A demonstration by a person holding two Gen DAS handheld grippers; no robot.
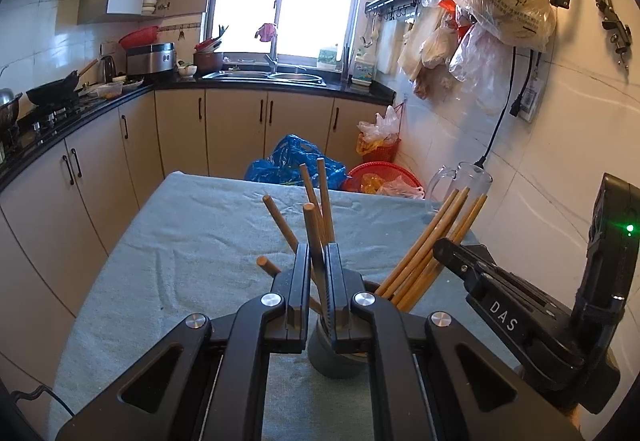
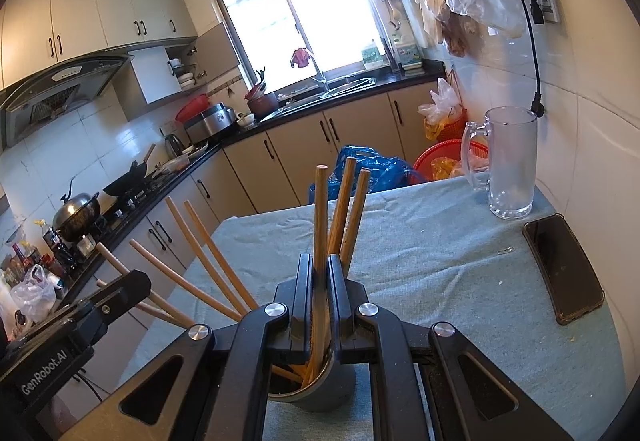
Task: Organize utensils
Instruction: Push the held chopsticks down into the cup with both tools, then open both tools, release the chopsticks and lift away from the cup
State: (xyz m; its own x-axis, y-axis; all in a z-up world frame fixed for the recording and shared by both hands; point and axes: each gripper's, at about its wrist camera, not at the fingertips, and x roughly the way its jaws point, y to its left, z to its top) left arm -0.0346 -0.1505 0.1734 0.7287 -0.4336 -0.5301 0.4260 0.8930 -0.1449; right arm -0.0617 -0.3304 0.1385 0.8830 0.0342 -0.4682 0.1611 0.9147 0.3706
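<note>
Both grippers, left gripper [image 1: 319, 273] and right gripper [image 2: 320, 281], each clench one wooden chopstick [image 1: 314, 237] standing in the grey holder [image 2: 320, 389]. Chopsticks are light, stiff, smooth; grip mid-shaft.

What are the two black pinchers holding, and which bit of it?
Each grips one wooden chopstick partway up its shaft, above the grey cup: the left gripper holds one chopstick, the right gripper another.
</note>
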